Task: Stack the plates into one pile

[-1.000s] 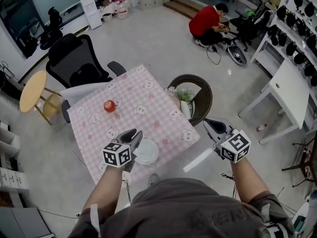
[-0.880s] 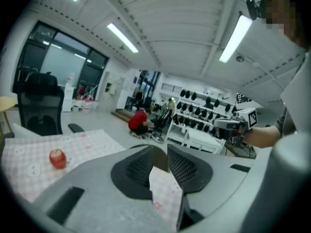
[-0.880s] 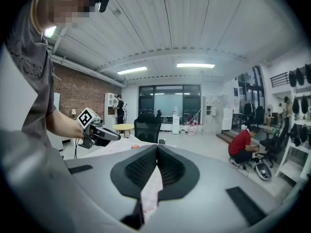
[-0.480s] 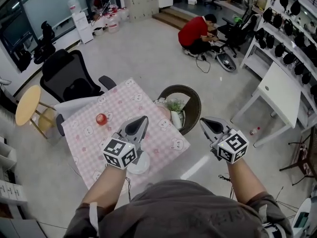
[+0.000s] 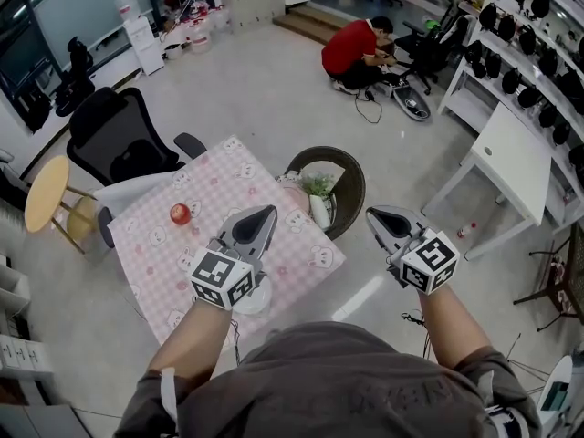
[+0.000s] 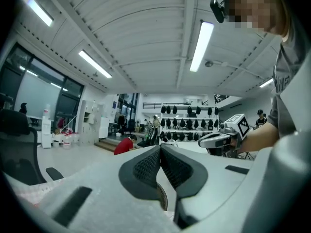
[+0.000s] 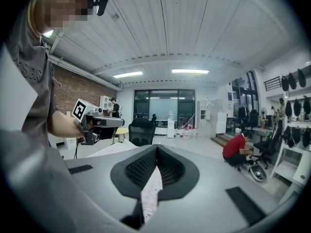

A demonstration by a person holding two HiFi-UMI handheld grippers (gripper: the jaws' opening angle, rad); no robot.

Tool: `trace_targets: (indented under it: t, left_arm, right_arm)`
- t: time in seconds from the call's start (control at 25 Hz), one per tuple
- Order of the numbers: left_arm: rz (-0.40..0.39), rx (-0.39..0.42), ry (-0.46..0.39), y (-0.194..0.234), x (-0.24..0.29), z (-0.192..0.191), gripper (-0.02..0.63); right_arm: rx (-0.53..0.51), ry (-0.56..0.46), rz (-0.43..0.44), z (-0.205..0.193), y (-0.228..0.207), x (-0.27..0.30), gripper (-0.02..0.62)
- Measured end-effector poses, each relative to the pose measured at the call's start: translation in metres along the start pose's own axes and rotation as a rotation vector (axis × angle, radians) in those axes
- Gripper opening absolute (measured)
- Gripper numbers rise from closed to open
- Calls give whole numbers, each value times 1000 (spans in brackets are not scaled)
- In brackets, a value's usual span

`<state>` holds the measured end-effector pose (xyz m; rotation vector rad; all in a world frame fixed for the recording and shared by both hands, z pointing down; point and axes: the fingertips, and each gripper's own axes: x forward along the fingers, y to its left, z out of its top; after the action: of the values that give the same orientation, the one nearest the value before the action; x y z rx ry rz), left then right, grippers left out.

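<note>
White plate [image 5: 253,299] at the pink checked surface's [image 5: 224,173] near edge, left claw [image 5: 263,215] above the surface, jaws together on nothing, right claw [image 5: 376,215] past the surface's right edge, likewise closed and empty, red apple [image 5: 180,213] on the surface's left half.

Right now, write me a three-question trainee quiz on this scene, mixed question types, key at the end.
1. True or false: the left claw and the right claw are both shut, with nothing gripped.
2. Pick one. What lies on the checked tablecloth, away from both claws? A) a small round red object B) a blue mug C) a fork
3. Short answer: in the head view, which claw shows over the tablecloth, next to the white plate?

Key: 1 true; 2 A; 3 the left claw.
</note>
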<state>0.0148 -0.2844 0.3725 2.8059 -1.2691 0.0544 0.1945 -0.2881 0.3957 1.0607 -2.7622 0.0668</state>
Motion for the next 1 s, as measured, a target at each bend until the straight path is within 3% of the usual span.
trace_targets:
  t: [1.0]
  left_arm:
    - [8, 17, 1, -8, -20, -1, 6]
  right_arm:
    - [-2, 32, 29, -6, 20, 2, -9]
